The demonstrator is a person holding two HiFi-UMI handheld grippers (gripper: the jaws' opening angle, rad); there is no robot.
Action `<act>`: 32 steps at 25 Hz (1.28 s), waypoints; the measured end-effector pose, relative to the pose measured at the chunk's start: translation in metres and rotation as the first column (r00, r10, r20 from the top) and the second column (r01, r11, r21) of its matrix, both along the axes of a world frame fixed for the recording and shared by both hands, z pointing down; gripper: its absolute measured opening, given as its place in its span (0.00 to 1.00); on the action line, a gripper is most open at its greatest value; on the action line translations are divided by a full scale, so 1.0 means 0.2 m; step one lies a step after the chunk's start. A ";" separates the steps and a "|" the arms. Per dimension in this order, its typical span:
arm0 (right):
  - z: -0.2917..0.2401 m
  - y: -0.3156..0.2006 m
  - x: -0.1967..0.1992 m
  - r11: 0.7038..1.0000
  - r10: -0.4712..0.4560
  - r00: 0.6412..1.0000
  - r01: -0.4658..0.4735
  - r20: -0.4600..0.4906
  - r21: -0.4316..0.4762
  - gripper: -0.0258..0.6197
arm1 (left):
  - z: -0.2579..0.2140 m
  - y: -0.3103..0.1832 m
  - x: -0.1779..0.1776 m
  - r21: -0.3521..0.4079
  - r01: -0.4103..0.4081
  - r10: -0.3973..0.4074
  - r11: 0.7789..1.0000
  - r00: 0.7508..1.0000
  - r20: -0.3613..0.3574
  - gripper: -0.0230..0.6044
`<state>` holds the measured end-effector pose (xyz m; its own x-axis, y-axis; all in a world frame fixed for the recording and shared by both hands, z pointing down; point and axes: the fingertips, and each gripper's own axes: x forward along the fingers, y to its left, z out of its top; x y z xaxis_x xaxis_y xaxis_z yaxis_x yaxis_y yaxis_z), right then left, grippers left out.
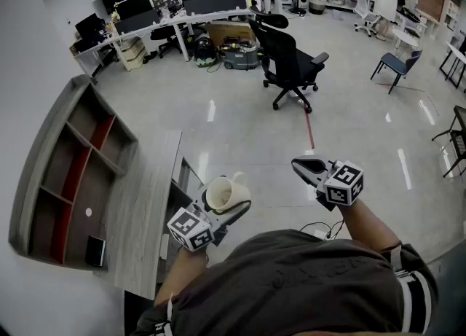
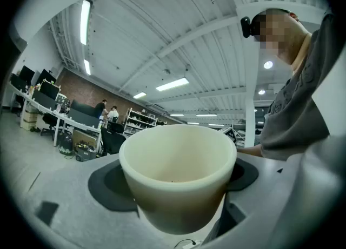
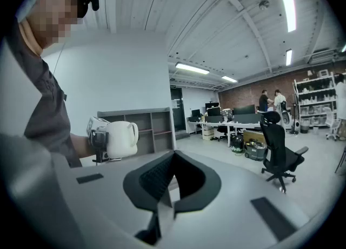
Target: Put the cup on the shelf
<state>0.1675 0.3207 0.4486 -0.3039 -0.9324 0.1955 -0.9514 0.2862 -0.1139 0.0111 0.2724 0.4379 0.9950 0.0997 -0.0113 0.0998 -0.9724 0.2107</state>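
Item: cream cup (image 1: 227,192), clamped in my left gripper (image 1: 233,209), jaws spread wide on its sides, in mid-air well apart from the shelf (image 1: 73,174). My right gripper (image 1: 309,169) was closed and empty. Step, as I judged it: the carry. Next called for swinging left to an open compartment.

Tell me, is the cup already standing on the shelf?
No, the cup is clamped between the jaws of the left gripper, in the air apart from the shelf.
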 end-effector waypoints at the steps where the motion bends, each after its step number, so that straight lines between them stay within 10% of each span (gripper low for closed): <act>1: 0.00 0.00 0.00 1.000 -0.001 1.000 0.001 0.000 -0.001 0.02 | 0.00 0.00 0.00 0.000 0.001 -0.001 1.000 1.000 0.000 0.71; 32: -0.13 -0.06 0.21 0.977 -0.206 0.977 0.203 0.047 0.069 0.03 | -0.06 0.07 0.21 -0.016 0.205 -0.205 0.979 0.978 0.034 0.71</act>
<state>0.2088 0.3080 0.4218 -0.4980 -0.8593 0.1163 -0.8649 0.4825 -0.1383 0.0532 0.2859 0.4262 0.9941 -0.1065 0.0206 -0.1084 -0.9673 0.2292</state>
